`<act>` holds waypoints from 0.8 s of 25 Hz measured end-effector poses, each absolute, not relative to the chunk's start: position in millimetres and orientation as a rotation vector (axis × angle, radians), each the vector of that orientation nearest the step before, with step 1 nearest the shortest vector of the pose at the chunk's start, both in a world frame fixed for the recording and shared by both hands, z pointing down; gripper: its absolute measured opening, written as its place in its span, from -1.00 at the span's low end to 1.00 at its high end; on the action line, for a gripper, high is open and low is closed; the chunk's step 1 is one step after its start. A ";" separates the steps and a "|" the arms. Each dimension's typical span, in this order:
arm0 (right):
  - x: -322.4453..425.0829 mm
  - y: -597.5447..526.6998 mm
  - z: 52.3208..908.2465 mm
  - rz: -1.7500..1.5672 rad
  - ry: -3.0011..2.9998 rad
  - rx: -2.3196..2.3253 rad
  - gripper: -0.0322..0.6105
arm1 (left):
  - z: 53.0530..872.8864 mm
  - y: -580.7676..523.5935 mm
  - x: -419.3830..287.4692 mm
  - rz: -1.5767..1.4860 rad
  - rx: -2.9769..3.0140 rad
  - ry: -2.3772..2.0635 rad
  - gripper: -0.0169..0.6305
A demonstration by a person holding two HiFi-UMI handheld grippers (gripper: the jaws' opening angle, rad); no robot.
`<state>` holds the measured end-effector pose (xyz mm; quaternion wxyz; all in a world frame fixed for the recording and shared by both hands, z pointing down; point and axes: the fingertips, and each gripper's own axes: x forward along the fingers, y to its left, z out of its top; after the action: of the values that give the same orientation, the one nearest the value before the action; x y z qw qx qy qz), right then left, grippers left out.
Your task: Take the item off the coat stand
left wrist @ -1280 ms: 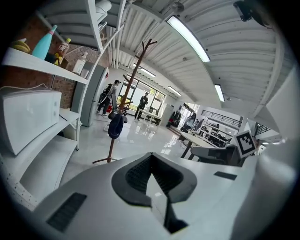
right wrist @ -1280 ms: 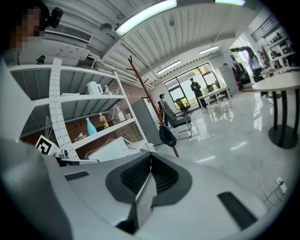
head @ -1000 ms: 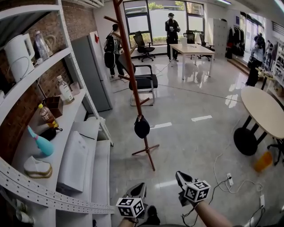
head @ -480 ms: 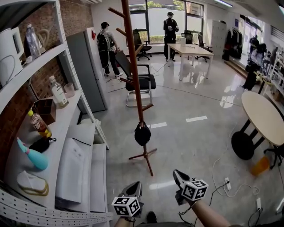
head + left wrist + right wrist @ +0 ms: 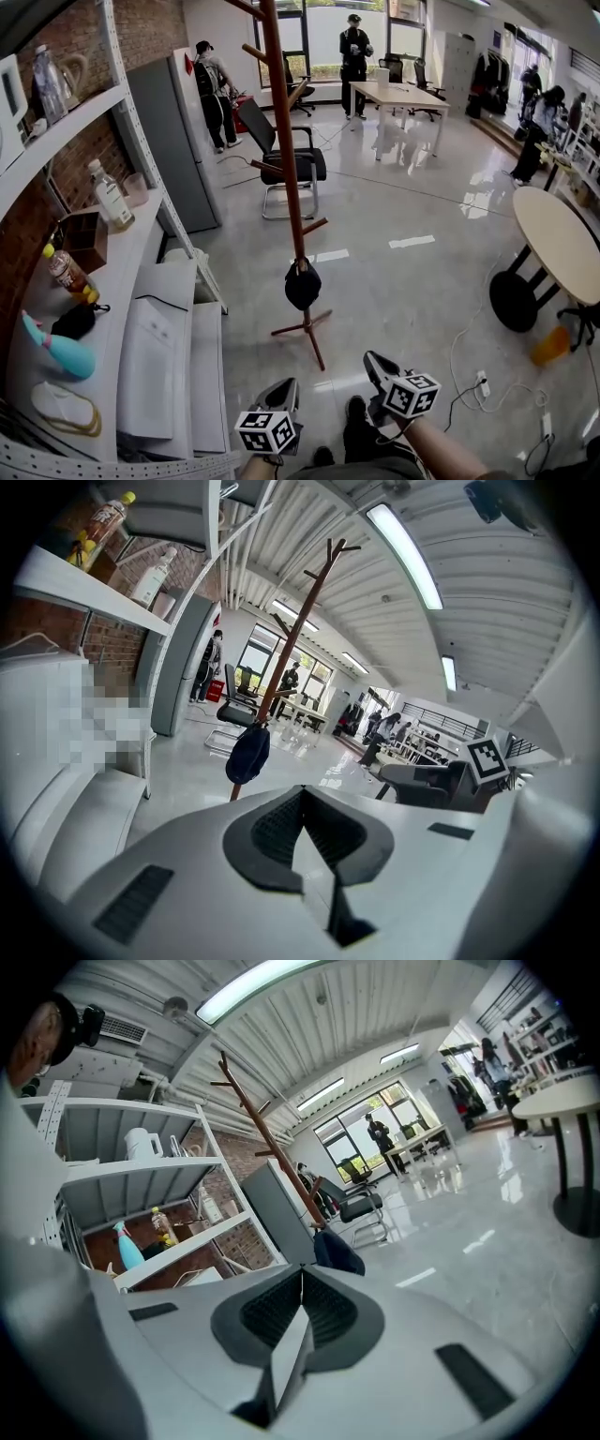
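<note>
In the head view your task has hardly begun; the dark cap [image 5: 302,284] hangs on a low peg of the coat stand [image 5: 284,159], well ahead of you across the floor; your left gripper [image 5: 284,389] and right gripper [image 5: 372,359] sit low in front of you, both well apart from the cap and neither touching the stand. By my judgement everything is left to do: close the gap, open one tool, take hold of the cap and lift it off its peg. Nothing here can be read; the bottles [image 5: 110,195] on the shelf carry labels too small to make out, and the cubes on your tools show only black-and-white square patterns, no words.

In the left gripper view the jaws are pressed together along a thin seam with nothing between them; the cap [image 5: 248,754] hangs beyond them, above and left of that seam, against the stand's pole [image 5: 298,630]; no writing is legible.

In the right gripper view the jaws are likewise closed tight and empty; the cap [image 5: 339,1252] peeks over the jaw tops, just right of the seam, at the foot of the stand [image 5: 265,1138]; the shelf bottles are too small for their labels to be read.
</note>
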<state>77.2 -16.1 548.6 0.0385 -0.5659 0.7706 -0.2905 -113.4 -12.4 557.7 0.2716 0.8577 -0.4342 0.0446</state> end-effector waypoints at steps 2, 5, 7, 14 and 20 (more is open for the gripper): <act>74.7 -28.1 549.3 -0.882 2.390 -1.721 -0.88 | 558.6 -20.8 -112.7 0.121 2.305 -1.178 -0.93; 71.6 -53.6 546.5 -0.865 2.425 -1.694 -0.88 | 557.1 -38.3 -112.3 0.117 2.300 -1.204 -0.93; 69.3 -73.0 546.5 -0.858 2.455 -1.673 -0.88 | 555.3 -52.7 -112.1 0.116 2.299 -1.226 -0.92; 65.0 -137.7 544.7 -0.824 2.563 -1.598 -0.88 | 552.7 -104.4 -106.7 0.127 2.266 -1.298 -0.93; 59.9 -174.7 553.0 -0.827 2.696 -1.499 -0.87 | 549.7 -139.1 -93.2 0.142 2.258 -1.341 -0.92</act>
<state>59.9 -174.7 553.0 -0.0260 -0.4692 0.8439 -0.2590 -93.2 -139.1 549.7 0.2529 0.8307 -0.4931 0.0522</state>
